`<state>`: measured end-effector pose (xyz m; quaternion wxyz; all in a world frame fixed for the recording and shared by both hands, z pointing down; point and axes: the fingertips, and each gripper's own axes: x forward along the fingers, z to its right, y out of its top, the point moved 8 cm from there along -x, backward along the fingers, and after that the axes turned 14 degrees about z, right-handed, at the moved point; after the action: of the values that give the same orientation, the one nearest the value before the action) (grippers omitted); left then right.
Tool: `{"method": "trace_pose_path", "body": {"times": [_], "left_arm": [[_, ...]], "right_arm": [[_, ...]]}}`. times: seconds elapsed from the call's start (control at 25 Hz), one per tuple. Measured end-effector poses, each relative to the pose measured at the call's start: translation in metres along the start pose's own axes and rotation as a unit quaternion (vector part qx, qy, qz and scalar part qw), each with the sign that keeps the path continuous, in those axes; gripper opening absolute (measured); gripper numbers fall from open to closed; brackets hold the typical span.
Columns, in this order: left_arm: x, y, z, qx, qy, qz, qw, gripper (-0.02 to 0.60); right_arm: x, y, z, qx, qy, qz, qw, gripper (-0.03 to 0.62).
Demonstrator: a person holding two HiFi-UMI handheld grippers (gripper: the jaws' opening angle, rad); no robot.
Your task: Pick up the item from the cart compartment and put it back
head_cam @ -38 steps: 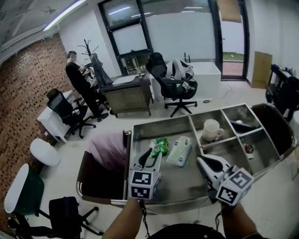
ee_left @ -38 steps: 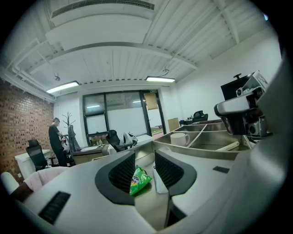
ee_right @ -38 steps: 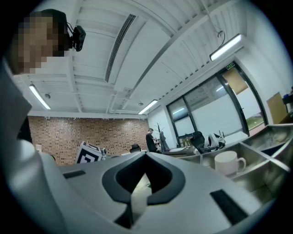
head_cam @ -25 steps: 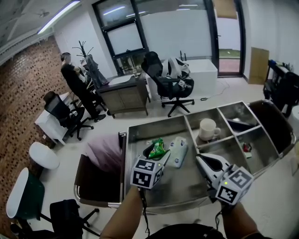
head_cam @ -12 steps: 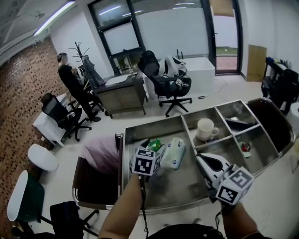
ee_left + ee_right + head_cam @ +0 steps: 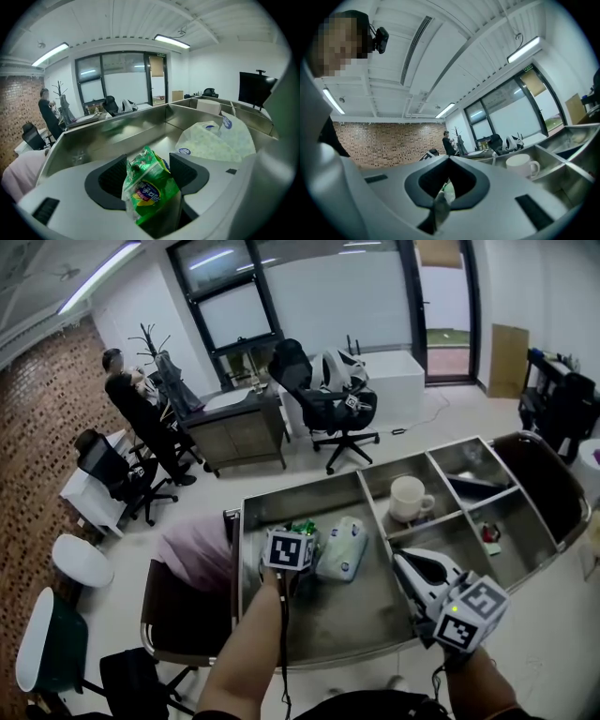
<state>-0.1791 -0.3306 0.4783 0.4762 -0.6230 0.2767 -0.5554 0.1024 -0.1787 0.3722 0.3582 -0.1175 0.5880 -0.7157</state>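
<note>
Left gripper (image 6: 147, 163) is clamped on a green snack packet (image 6: 152, 190): a dark pad presses each side and the crinkled top pokes up past the fingertips. The packet's long axis runs along the jaws, pointing away from the person.

Head view: the packet (image 6: 302, 526) shows just beyond the left gripper's marker cube, over the far-left part of the cart's (image 6: 309, 486) large compartment (image 6: 347, 610). Whether its bottom touches the steel floor or hangs just clear, no view settles.

A pale wipes pack (image 6: 342, 547) lies just beside the packet, on its right — near, possibly touching. Bare floor shows to the left and toward the person.

Right gripper (image 6: 449, 159) has its jaws closed tip to tip with nothing held. It hangs near the cart's near-right edge, well apart from the packet. A white mug (image 6: 408, 498) stands in the smaller compartment beyond it.

Judgement: pick-up looks made, and putting back is what's left. That turns on one thing — the open floor lies below and left of the packet, away from the wipes pack. The left gripper alone is placed for it; a lowering that drifts right would land on the pack.
</note>
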Motion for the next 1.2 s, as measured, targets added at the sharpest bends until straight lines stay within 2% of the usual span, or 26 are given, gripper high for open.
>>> {"method": "trace_pose_path", "body": {"times": [0.12,0.24,0.32,0.48,0.88,1.04,1.2], "left_arm": [[0.005,-0.001,0.002,-0.028,-0.015,0.011,0.9994,0.282],[0.008,-0.006,0.003,-0.036,-0.024,0.01,0.999,0.265],[0.008,-0.007,0.001,-0.035,-0.025,0.007,0.9991,0.227],[0.008,-0.007,0.0,-0.03,-0.025,0.002,0.9992,0.198],[0.004,-0.006,0.0,-0.029,-0.019,0.011,0.9994,0.152],[0.002,-0.009,-0.001,-0.016,-0.012,0.01,0.9998,0.135],[-0.003,-0.004,-0.001,-0.026,-0.016,0.023,0.9993,0.133]], "right_arm": [[-0.001,0.0,0.003,0.0,-0.005,0.0,1.0,0.016],[-0.002,-0.001,0.004,0.0,-0.009,0.0,1.0,0.015],[-0.001,0.0,0.004,-0.001,-0.009,0.0,1.0,0.016],[0.001,0.0,0.003,0.0,-0.008,0.001,1.0,0.017],[0.0,0.003,0.0,-0.004,-0.005,0.003,1.0,0.016],[-0.003,0.004,-0.001,-0.007,-0.006,0.003,1.0,0.017],[-0.004,0.006,-0.003,-0.009,-0.007,0.003,1.0,0.017]]}}
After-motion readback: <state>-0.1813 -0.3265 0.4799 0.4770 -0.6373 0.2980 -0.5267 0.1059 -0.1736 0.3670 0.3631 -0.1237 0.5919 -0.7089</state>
